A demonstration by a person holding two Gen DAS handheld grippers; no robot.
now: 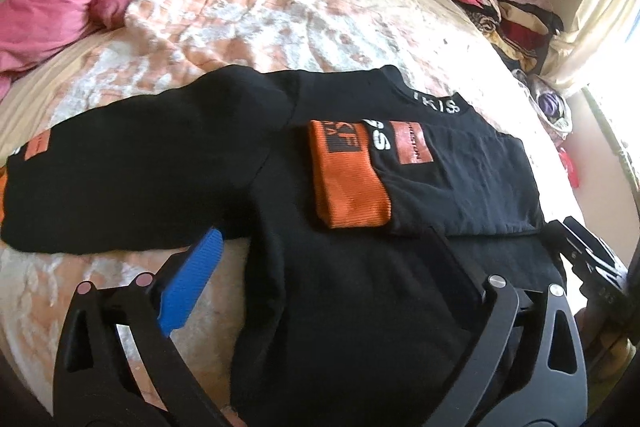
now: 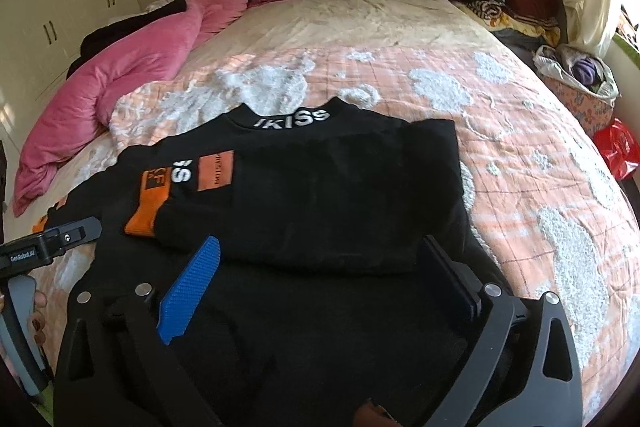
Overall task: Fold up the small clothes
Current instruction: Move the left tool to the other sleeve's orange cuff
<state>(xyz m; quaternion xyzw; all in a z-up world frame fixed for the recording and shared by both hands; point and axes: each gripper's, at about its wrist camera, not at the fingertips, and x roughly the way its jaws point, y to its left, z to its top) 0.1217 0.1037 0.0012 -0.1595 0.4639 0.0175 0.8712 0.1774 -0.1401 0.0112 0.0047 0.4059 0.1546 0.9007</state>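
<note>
1. A black sweater (image 2: 320, 195) with orange cuffs is lying spread on the bed (image 2: 520, 155), its collar pointing toward the headboard and its right sleeve (image 1: 440, 179) folded across the chest.
2. The left sleeve (image 1: 120, 179) is lying stretched out sideways, not yet folded in.
3. The left gripper (image 1: 316, 267) is hovering over the sweater's lower left side with its fingers spread wide, holding nothing.
4. The right gripper (image 2: 320, 275) is hovering over the lower hem, likewise wide open and empty.
5. The risk ahead appears to be a shallow pinch: the thick knit could be slipping from the blue pad (image 1: 188, 287) mid-lift, dropping the sleeve in a crumple.
6. Dragging the fabric rather than lifting it could be pulling the folded right sleeve out of place, since its orange cuff (image 1: 348, 179) is resting loose on top.
7. The fluffy bedspread may also be bunching beneath, skewing the fold line.
</note>
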